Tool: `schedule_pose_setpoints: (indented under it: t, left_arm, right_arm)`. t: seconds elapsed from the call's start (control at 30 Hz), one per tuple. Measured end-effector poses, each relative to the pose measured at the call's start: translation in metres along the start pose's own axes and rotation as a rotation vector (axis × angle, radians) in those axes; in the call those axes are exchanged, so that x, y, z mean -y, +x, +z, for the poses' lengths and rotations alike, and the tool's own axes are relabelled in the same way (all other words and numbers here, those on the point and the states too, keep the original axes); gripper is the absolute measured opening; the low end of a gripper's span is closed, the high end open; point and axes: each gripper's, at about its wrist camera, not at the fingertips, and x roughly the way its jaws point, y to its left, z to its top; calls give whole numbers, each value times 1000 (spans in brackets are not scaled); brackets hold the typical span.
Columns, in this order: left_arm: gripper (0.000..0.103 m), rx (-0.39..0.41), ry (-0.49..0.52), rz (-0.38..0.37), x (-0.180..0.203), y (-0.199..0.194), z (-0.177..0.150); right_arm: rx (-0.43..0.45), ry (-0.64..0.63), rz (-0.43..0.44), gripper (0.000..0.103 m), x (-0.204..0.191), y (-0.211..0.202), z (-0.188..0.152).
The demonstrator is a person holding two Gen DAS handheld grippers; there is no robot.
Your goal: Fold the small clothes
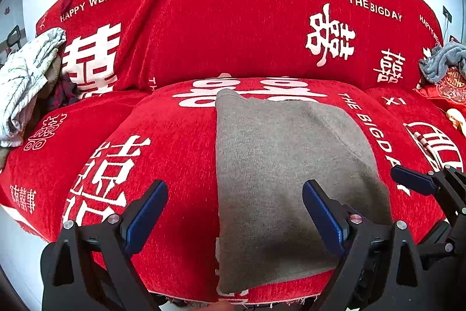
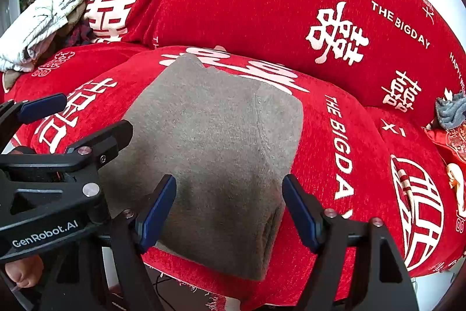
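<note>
On the middle seat cushion of the red chenille sofa cover with white wedding lettering [image 1: 180,48], a grey knitted garment, already folded into a rough rectangle [image 1: 285,165], is lying flat, its near edge hanging just at the cushion's front so both tools can reach it. Left tool [image 1: 234,213] is hovering over the garment's left edge, jaws spread wide, nothing between the blue pads, likely lining up for the next fold. Right tool [image 2: 229,209] is hanging over the near right corner, also wide apart and gripping nothing; pads look clear of the fabric. Crumpled white patterned cloth pile [image 1: 26,86] is sitting well apart at the left sofa end, probably waiting its turn. Bunched grey-blue fleece cloth [image 1: 442,60] is resting at the far right, out of the way.
</note>
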Motion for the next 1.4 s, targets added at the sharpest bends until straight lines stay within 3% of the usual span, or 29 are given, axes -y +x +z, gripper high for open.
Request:
schedule_pose_setpoints:
  t: [1.4]
  left_arm:
    - [94,-6,-13,-3,-2,-2,-1]
  right_arm:
    - [4,-13,-2,78,-6,-4,3]
